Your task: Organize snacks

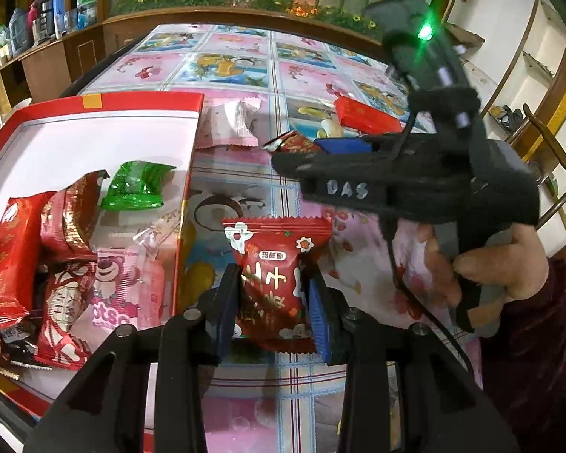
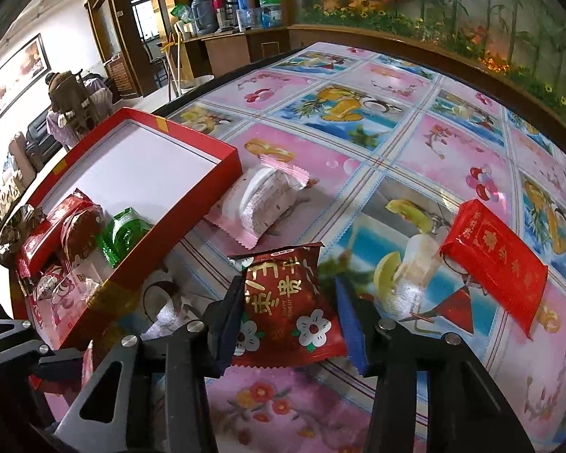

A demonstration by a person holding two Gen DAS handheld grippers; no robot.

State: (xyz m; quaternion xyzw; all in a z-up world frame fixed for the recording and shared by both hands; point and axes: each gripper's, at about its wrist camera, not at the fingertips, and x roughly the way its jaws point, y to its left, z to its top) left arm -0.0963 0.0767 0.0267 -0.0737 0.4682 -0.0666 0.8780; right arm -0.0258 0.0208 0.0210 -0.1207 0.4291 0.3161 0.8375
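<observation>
Left hand-held gripper [image 1: 273, 294] clamped on a red snack packet [image 1: 275, 275], red box [image 1: 186, 204] lying at nine o'clock, close by. Right hand-held gripper [image 2: 288, 309] straddling a dark-red flowered packet [image 2: 288, 302] on the worktop [image 2: 358, 143], right pad apart, not yet pinched; box at ten o'clock.

Colour and pattern check, both of my tongs in view

My left tongs [image 1: 273, 302] are black with blue pads and carry a red packet [image 1: 275, 264] printed with white characters and small flowers; my right tongs [image 2: 290, 313] match, around a dark red packet [image 2: 286, 302] with gold characters and white flowers. The tray [image 2: 192, 204] is red outside, white inside, holding a green wrapper [image 2: 122, 236] and a pink bear-print pack [image 1: 113, 283]. The surface [image 2: 396, 132] shows pink and blue squares with fruit and blossoms.
</observation>
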